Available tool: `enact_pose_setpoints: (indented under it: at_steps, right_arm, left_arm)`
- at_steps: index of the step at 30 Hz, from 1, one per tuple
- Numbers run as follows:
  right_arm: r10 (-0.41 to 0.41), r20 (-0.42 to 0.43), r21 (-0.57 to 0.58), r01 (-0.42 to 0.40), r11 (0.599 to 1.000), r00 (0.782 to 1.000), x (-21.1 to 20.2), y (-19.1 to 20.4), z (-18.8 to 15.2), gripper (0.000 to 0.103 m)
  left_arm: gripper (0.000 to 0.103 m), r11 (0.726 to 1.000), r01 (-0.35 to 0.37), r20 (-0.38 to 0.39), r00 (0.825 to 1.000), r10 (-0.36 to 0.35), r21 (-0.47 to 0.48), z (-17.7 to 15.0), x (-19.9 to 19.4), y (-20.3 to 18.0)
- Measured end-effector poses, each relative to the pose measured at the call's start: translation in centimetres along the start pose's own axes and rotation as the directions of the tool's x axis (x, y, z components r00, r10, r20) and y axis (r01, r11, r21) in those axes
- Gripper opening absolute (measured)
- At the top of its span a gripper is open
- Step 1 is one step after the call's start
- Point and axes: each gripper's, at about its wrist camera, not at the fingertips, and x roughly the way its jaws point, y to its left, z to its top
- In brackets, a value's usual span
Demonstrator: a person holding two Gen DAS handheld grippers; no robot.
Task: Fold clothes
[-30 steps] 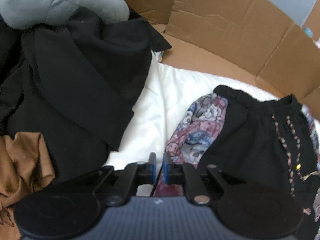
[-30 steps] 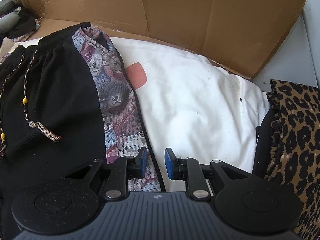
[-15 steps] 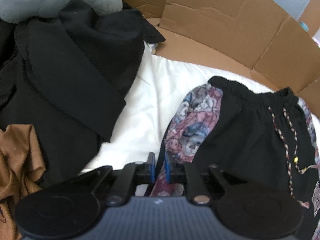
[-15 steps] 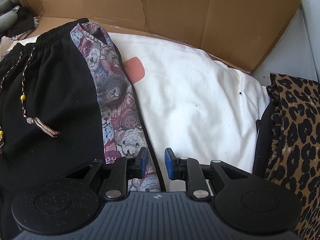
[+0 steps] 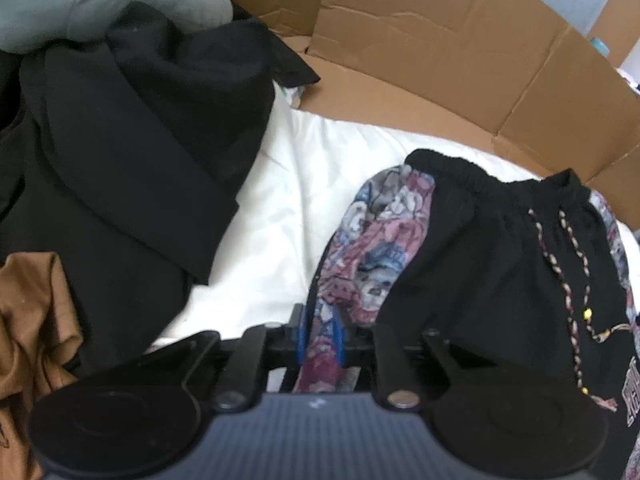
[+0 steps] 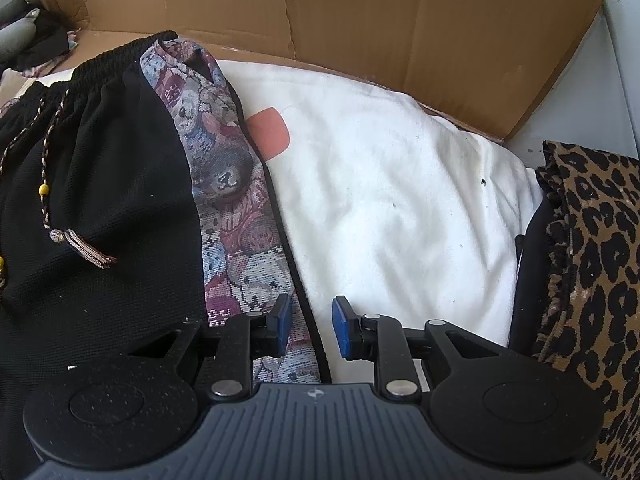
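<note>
Black shorts (image 5: 480, 264) with teddy-bear patterned side panels (image 5: 372, 256) and a braided drawstring (image 5: 568, 280) lie flat on a white sheet (image 5: 280, 220). My left gripper (image 5: 319, 334) is shut on the left patterned panel, and the cloth runs up between the blue pads. In the right wrist view the same shorts (image 6: 120, 160) fill the left side, with the tassel (image 6: 80, 246) lying on them. My right gripper (image 6: 311, 326) stands open just above the shorts' right edge, with nothing held between its fingers.
A heap of black clothes (image 5: 120, 140) with a grey cushion (image 5: 100, 0) on top lies at the left, a brown garment (image 5: 32, 320) beside it. Cardboard walls (image 6: 360, 8) stand behind. A leopard-print garment (image 6: 592, 260) lies at the right edge of the white sheet (image 6: 380, 180).
The left gripper has slid onto the shorts' left patterned panel, and more cloth now sits between its pads. The right gripper has barely moved and stays open.
</note>
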Motion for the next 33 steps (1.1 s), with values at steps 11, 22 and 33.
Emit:
enact_pose_setpoints:
  at_steps: [11, 22, 33]
  right_arm:
    - [0.015, 0.023, 0.011, -0.016, 1.0, 1.0, 0.6, 0.2, 0.2, 0.03]
    - [0.034, 0.063, 0.029, -0.036, 0.999, 0.997, 0.7, 0.6, 1.2, 0.032]
    - [0.041, 0.059, 0.008, -0.041, 0.999, 0.997, 0.5, 0.8, 1.2, 0.031]
  left_arm:
    - [0.03, 0.995, -0.034, 0.001, 0.999, 0.034, 0.093, -0.2, 0.9, -1.6]
    - [0.014, 0.999, 0.023, 0.011, 1.0, -0.023, 0.04, 0.2, 0.1, -0.8]
    - [0.019, 0.995, 0.1, 0.079, 0.992, -0.097, -0.023, 1.3, -2.6, 1.9]
